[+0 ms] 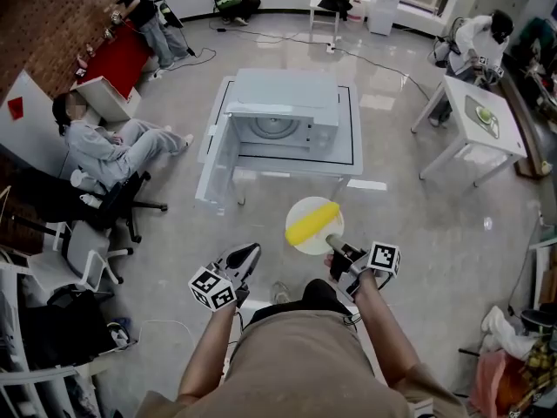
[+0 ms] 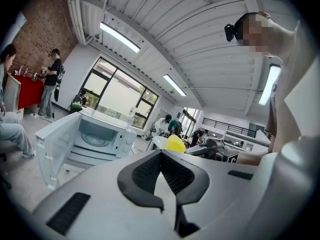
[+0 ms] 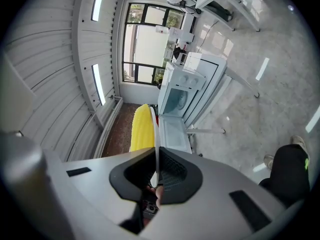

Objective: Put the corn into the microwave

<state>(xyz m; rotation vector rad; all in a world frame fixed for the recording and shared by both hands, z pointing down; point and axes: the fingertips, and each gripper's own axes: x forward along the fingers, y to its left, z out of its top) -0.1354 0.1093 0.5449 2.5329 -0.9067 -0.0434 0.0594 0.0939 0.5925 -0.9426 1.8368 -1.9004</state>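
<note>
A yellow corn cob [image 1: 313,222] lies on a round white plate [image 1: 306,208]. My right gripper [image 1: 333,243] is shut on the plate's near rim. In the right gripper view the plate [image 3: 156,129] shows edge-on between the pads, with the corn [image 3: 142,129] to its left. The white microwave [image 1: 283,116] stands on a low white table ahead, its door [image 1: 216,159] swung open to the left and its cavity empty. My left gripper [image 1: 246,256] is shut on nothing, left of the plate. In the left gripper view the microwave [image 2: 100,134] and the corn [image 2: 176,144] lie beyond my left gripper [image 2: 161,153].
A person [image 1: 113,146] sits on the floor to the left, beside a black office chair [image 1: 104,207]. A white table [image 1: 474,116] stands at the right with a person working by it. A cable [image 1: 374,59] runs over the floor behind the microwave.
</note>
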